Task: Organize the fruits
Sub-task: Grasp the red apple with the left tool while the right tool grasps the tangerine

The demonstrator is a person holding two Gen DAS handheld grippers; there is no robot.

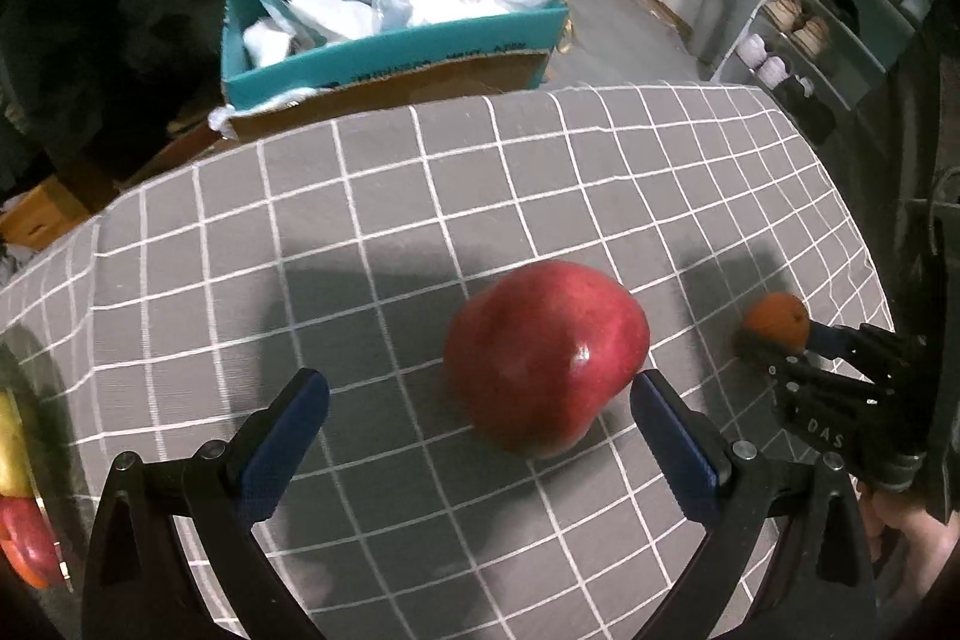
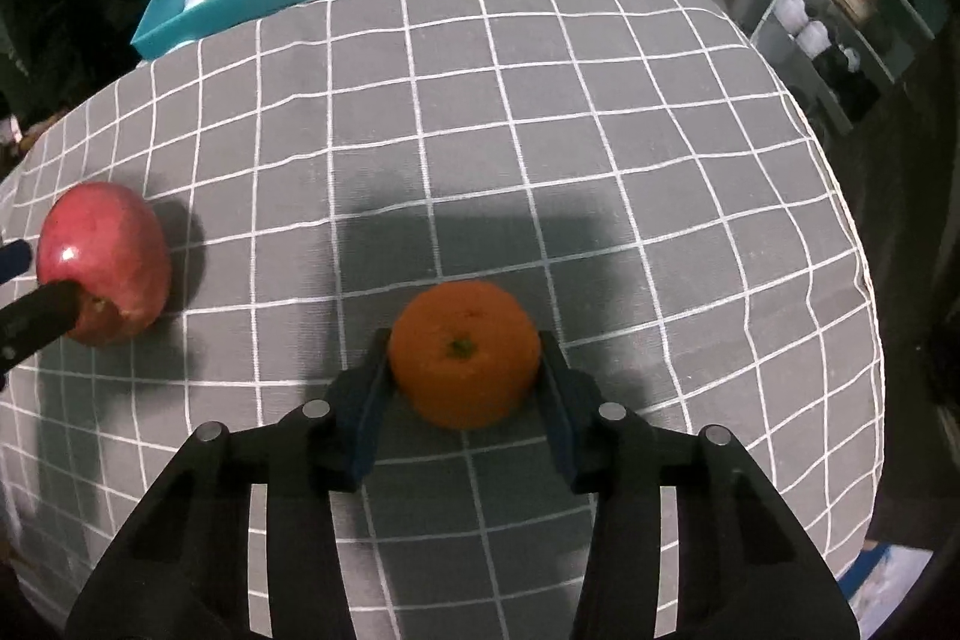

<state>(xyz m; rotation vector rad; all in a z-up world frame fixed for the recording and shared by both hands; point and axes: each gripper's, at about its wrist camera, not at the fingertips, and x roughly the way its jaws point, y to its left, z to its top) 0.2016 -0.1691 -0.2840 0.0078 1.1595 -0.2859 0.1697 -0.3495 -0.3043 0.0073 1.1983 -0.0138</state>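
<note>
Partly hidden, orange (image 1: 777, 321) sits behind right gripper (image 1: 780, 349).

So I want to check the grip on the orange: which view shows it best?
The right wrist view: the orange sits centred, with the right gripper jaws pressed on both sides. The left wrist view shows it small, at the right edge, partly hidden.

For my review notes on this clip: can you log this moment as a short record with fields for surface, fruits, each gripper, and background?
surface: grey checked cloth over a table
fruits: red apple; orange, stem end facing the right wrist camera
left gripper: jaws open, around the apple, one pad near its side
right gripper: jaws shut on the orange, which rests on the cloth
background: teal box with white bags beyond the table; shoe rack
</note>
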